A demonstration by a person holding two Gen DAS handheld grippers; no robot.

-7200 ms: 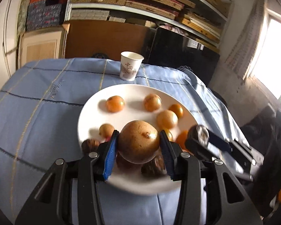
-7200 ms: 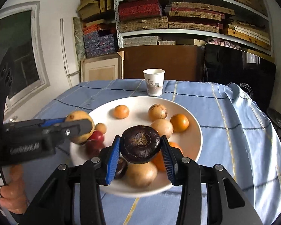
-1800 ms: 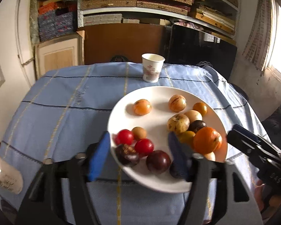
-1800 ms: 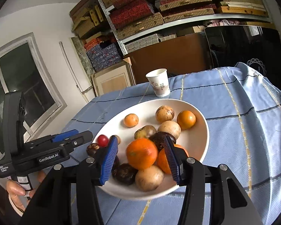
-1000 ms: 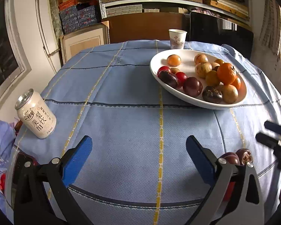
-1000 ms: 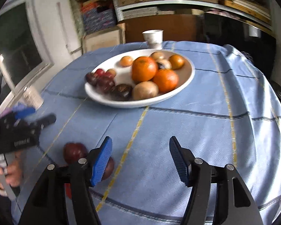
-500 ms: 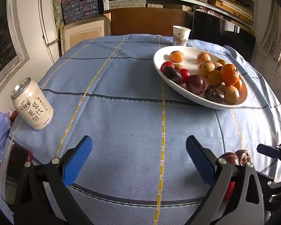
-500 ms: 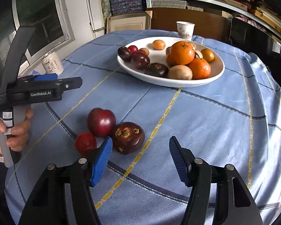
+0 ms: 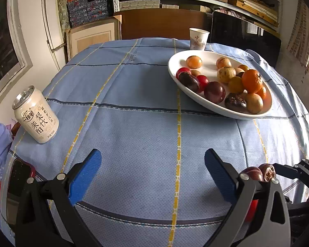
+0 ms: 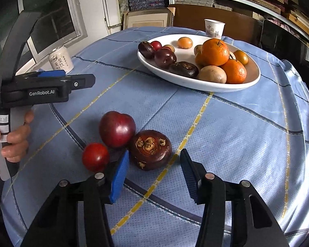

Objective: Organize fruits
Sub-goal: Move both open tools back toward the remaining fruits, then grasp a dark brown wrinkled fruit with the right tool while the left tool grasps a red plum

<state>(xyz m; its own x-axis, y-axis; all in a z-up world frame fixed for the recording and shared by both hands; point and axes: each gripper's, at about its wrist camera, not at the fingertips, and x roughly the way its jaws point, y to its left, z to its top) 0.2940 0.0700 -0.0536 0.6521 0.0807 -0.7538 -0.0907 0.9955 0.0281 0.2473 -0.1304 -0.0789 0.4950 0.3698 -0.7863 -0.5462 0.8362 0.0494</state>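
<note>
Three fruits lie on the blue tablecloth near its front edge: a dark red plum point(image 10: 117, 128), a small red fruit point(image 10: 95, 156) and a dark brown knobbly fruit point(image 10: 150, 149). My right gripper point(image 10: 153, 154) points down at the brown fruit. Its jaws are closing with the fruit between the tips, and the pads stand clear of it. The white plate point(image 10: 195, 85) farther back holds several oranges, plums and brown fruits. My left gripper point(image 9: 152, 154) is wide open over bare cloth with nothing between its fingers. In its view the plum point(image 9: 252, 174) shows behind its right finger.
A drink can point(image 9: 36, 115) stands at the table's left edge. A paper cup point(image 9: 198, 39) stands behind the plate point(image 9: 195, 100). A phone point(image 9: 18, 175) lies at the near left corner. A hand holds the left gripper point(image 10: 88, 81) left of the loose fruits. Shelves line the wall behind.
My right gripper has come closer to the brown fruit and its jaws have narrowed around it. The left gripper has stayed where it was, still wide open.
</note>
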